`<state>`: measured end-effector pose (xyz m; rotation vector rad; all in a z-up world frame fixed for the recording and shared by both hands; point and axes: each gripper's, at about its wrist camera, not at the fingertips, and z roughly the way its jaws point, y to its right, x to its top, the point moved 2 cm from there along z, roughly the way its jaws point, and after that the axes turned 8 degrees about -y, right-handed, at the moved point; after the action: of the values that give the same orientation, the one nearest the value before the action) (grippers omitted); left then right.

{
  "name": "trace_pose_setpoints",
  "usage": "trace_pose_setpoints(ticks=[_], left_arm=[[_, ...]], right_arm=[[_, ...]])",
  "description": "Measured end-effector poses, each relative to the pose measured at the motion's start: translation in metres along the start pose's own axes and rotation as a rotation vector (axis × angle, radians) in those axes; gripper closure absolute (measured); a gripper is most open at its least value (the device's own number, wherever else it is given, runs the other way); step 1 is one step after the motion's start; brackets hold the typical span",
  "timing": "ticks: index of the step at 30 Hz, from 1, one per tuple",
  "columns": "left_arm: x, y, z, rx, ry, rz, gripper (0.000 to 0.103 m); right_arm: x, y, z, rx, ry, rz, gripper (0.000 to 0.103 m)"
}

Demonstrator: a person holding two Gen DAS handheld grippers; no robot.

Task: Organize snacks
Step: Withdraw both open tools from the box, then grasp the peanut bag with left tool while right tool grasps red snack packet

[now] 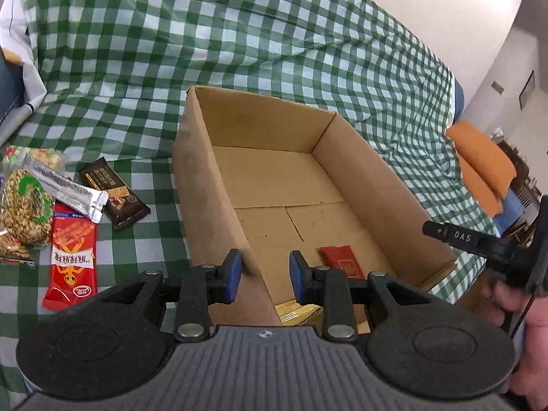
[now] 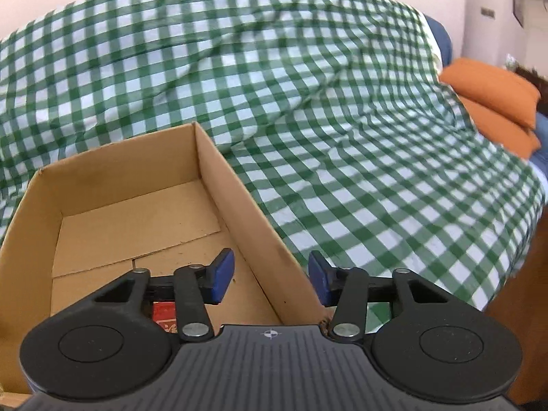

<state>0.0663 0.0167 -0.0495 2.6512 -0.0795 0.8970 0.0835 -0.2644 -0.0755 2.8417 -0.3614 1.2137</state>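
Several snack packets lay on the green checked cloth [image 1: 144, 48] to the left of the cardboard box [image 1: 383, 185]: a red packet [image 1: 70, 260], a silver stick [image 1: 65, 188], a dark bar [image 1: 114, 193] and a bag of nuts [image 1: 22, 205]. One small red packet [image 1: 342, 262] lay inside the box, just ahead of the left gripper [image 1: 263, 275], whose jaws stood partly open and empty across the box's left wall. Over the right wall, the right gripper [image 2: 270, 279] was also partly open, holding nothing.

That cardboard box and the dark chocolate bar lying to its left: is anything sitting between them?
No. In the left wrist view only bare green checked cloth separates the cardboard box from the dark chocolate bar. The other snacks lie further left.
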Motion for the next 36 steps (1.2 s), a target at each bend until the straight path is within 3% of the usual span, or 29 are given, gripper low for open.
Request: trace_pose_setpoints(ticks=[6, 11, 19, 22, 23, 25, 32, 36], left_arm=[[-0.007, 0.002, -0.001, 0.004, -0.004, 0.017, 0.070], [-0.009, 0.002, -0.001, -0.005, -0.004, 0.025, 0.070], [-0.011, 0.004, -0.006, -0.013, -0.001, 0.056, 0.071], [-0.008, -0.001, -0.013, 0.006, 0.032, 0.049, 0.070], [-0.007, -0.004, -0.016, 0.011, 0.046, 0.038, 0.070], [-0.003, -0.012, -0.027, 0.016, 0.078, 0.014, 0.070], [0.031, -0.054, -0.096, 0.129, 0.333, 0.022, 0.070], [0.055, -0.096, -0.115, 0.203, 0.377, 0.035, 0.075]], right_arm=[[-0.004, 0.012, 0.005, -0.023, -0.029, 0.053, 0.062], [-0.004, 0.015, 0.008, -0.053, -0.042, 0.035, 0.081], [-0.005, 0.016, 0.002, -0.072, -0.029, 0.024, 0.082], [-0.005, 0.013, -0.002, -0.084, -0.013, 0.019, 0.078], [-0.006, 0.011, -0.005, -0.092, 0.003, 0.014, 0.068], [-0.005, 0.008, -0.012, -0.091, 0.037, 0.004, 0.059], [-0.002, -0.021, -0.040, 0.034, 0.182, -0.048, 0.054], [-0.006, -0.051, -0.058, 0.137, 0.245, -0.094, 0.053]])
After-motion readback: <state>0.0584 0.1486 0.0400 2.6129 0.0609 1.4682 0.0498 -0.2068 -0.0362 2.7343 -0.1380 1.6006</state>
